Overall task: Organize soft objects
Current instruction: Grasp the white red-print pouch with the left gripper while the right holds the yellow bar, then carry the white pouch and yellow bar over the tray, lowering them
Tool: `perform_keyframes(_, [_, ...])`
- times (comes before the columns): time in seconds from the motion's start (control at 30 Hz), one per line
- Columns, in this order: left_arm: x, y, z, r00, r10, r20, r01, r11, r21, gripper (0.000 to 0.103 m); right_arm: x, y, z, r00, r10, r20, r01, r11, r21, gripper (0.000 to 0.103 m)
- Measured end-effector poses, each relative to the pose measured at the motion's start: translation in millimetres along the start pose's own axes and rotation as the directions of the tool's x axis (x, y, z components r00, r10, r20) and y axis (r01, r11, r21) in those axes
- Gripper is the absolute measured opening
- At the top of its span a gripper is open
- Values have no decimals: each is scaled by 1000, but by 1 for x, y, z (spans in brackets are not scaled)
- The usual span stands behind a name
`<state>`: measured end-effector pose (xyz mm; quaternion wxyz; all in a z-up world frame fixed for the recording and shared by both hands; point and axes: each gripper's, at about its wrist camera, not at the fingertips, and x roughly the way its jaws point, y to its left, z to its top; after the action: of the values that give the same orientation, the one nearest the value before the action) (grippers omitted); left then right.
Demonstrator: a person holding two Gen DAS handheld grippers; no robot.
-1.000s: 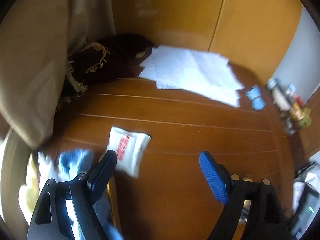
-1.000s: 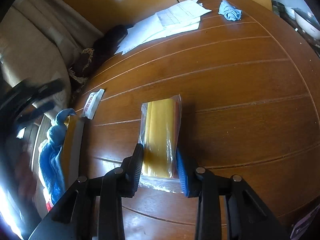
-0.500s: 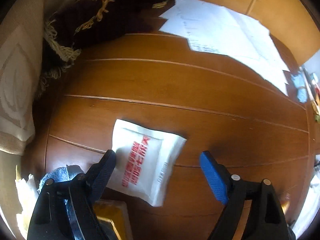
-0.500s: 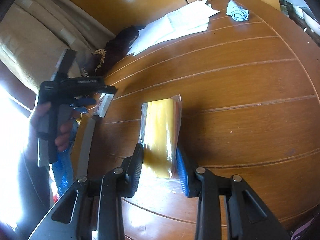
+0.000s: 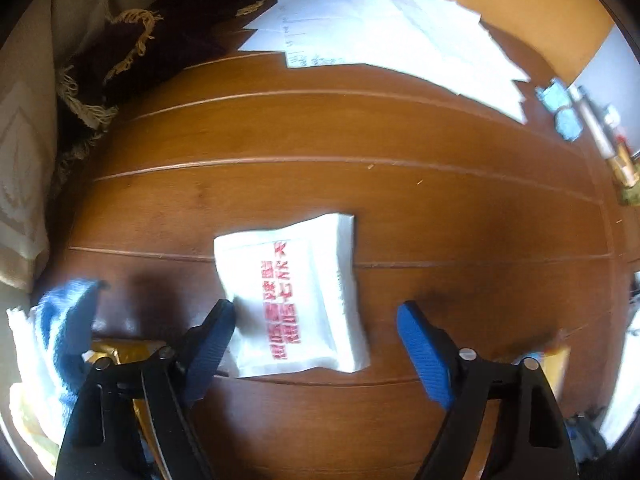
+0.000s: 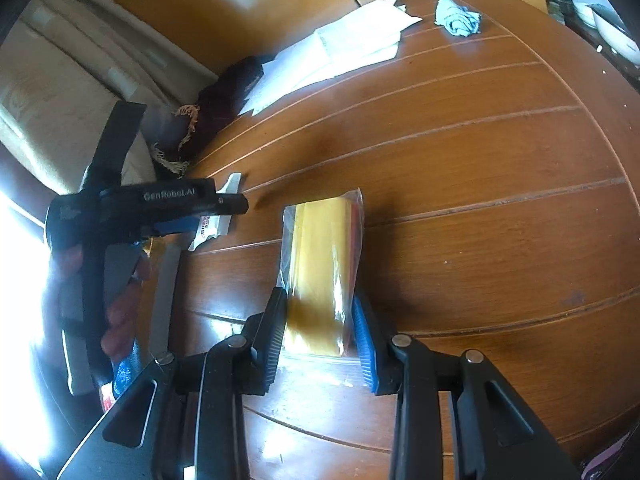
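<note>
Left wrist view: a white packet (image 5: 290, 300) with red print lies flat on the wooden surface (image 5: 360, 136), near the left edge. Its long axis runs from near to far, tilted a little to the right at the far end, and the lines of red print run along that axis. The left gripper (image 5: 316, 340) points steeply down over it with its jaws wide and closing; the left pad sits at the packet's near-left corner, the right pad is well clear of its right edge, so nothing is gripped yet. Beside the near-left corner lie a blue cloth (image 5: 68, 320) and something yellow.

In the right wrist view, a yellow cloth in a clear bag (image 6: 322, 276) lies near the middle of the surface, long axis near to far. The right gripper (image 6: 320, 336) is closed on its near end, both pads pressing the bag's sides.

Risks, as I judge them: the left jaws are off-centre, so closing now could push the thin packet sideways or only pinch a corner, letting it slide out. The flat packet may also be hard to lift off the wood. The slick bag could slip from the right pads.

Farther off lie papers (image 5: 384, 28), a dark fringed cloth (image 5: 168, 32) and a small blue rag (image 6: 456, 16).
</note>
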<state>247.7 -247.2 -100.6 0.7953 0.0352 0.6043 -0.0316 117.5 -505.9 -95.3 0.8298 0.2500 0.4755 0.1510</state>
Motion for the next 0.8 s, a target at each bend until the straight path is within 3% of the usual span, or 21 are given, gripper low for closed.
perform_keyframes(0.07, [-1,5,-2,1000,-23,0,23,999,-34,78,0,1,0,1000,-7,4,7,1000,-3,32])
perform_keyframes(0.23, [-6,13,-7,999,-5,44,8,997,-76,64,1,1,1,1000,-12,11,12,1000,-7,32])
perform_keyframes(0.37, [-14,13,-24,998,-2,57,6,998,-67,49,0,0,0,1000,-18,16,18,1000,-15,32])
perform_keyframes(0.53, [-27,7,-53,999,-25,34,28,996,-86,48,1,0,0,1000,-12,19,12,1000,-19,32])
perform_keyframes(0.63, [-52,-5,-78,993,-79,90,87,992,-95,48,0,-2,0,1000,1,21,-1,1000,-13,32])
perform_keyframes(0.8, [-106,-5,-148,965,-158,207,182,978,-99,48,-10,3,-4,998,40,49,-38,999,-34,32])
